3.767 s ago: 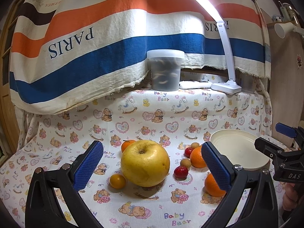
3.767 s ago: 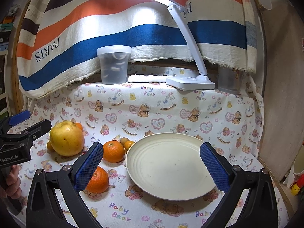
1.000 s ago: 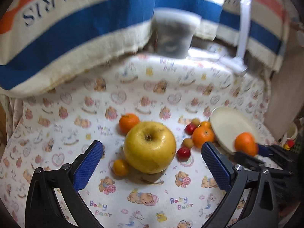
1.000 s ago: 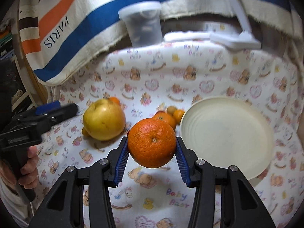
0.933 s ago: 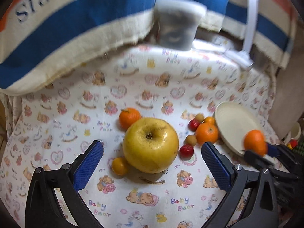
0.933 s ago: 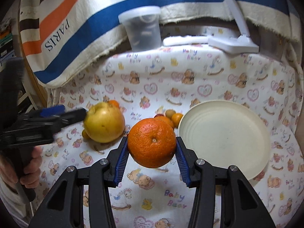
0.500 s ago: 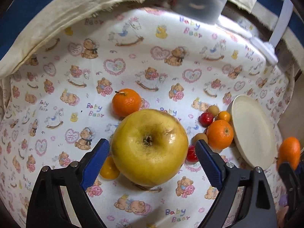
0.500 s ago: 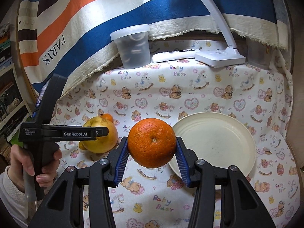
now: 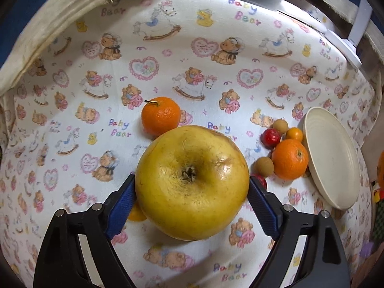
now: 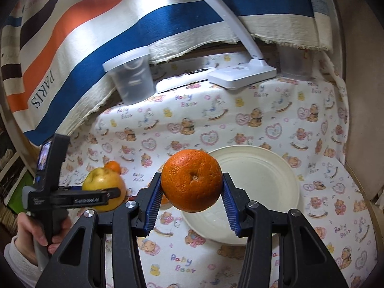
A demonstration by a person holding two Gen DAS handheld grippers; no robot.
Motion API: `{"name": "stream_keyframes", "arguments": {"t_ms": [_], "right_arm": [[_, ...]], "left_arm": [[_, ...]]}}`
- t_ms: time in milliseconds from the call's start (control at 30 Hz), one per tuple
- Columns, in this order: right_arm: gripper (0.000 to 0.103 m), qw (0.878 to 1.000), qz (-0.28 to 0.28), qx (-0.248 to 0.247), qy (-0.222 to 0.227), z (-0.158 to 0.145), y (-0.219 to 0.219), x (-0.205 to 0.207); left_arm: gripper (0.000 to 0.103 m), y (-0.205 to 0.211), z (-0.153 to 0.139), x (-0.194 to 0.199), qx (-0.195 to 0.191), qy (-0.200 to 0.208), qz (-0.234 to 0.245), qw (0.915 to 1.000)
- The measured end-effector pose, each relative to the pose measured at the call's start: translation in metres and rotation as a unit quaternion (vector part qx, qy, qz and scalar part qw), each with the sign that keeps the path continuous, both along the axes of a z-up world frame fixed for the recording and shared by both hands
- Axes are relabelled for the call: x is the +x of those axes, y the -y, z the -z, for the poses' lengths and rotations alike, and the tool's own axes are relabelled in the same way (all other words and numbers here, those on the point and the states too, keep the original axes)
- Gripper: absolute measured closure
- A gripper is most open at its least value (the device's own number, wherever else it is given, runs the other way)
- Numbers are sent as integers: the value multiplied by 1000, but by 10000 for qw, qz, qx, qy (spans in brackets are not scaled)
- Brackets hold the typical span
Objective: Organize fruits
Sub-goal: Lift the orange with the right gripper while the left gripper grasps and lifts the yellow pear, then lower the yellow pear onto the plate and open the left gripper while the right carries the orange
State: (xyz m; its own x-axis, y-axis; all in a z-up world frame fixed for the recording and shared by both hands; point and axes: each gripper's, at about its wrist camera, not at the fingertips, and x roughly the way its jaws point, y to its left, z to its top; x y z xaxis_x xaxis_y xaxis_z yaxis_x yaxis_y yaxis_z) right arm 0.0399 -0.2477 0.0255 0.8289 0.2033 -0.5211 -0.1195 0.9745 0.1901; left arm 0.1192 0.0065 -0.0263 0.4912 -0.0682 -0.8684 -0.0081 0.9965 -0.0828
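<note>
My left gripper (image 9: 192, 199) has both blue pads against the sides of a large yellow pomelo-like fruit (image 9: 192, 182) that sits on the bear-print cloth. It also shows in the right wrist view (image 10: 104, 187) with the left gripper around it. My right gripper (image 10: 192, 194) is shut on an orange (image 10: 192, 180) and holds it in the air at the near left edge of the cream plate (image 10: 264, 175). The plate (image 9: 333, 158) is bare in the left wrist view.
On the cloth lie a mandarin (image 9: 160, 116) behind the big fruit, an orange (image 9: 290, 159), red (image 9: 271, 138) and tan (image 9: 263, 166) small fruits beside the plate. A lidded plastic tub (image 10: 132, 76) and a white lamp base (image 10: 242, 74) stand at the back.
My left gripper has moved down and forward and closed its pads onto the big yellow fruit. My right gripper has lifted the orange and carried it toward the plate.
</note>
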Motion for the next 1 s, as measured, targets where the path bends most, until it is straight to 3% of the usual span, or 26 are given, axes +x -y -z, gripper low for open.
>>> {"name": "stream_keyframes", "arguments": {"t_ms": [167,300,467,533,700,1000], "right_arm": [[54,9999,128,45,12,-4,9,2],[54,9996,236,135,-8,-10,20,5],[54,9983,392,412,-137,-19,49,12],[54,9970,413,598,-277,-19,62,18],[54,9930,666,819,-535,-14,93,28],[54,9879,948,896,-834,6,124,49]], "left_arm": [[15,10,-39,-17,280,430,120,9986],[15,20,-74,-26,218,672,296,9971],[15,54,-92,-30,-93,879,687,9937],[15,72,-87,-30,-413,985,1056,9887],[15,123,-59,-15,-848,594,1448,9840],[15,198,-31,16,-513,621,1631,9833]]}}
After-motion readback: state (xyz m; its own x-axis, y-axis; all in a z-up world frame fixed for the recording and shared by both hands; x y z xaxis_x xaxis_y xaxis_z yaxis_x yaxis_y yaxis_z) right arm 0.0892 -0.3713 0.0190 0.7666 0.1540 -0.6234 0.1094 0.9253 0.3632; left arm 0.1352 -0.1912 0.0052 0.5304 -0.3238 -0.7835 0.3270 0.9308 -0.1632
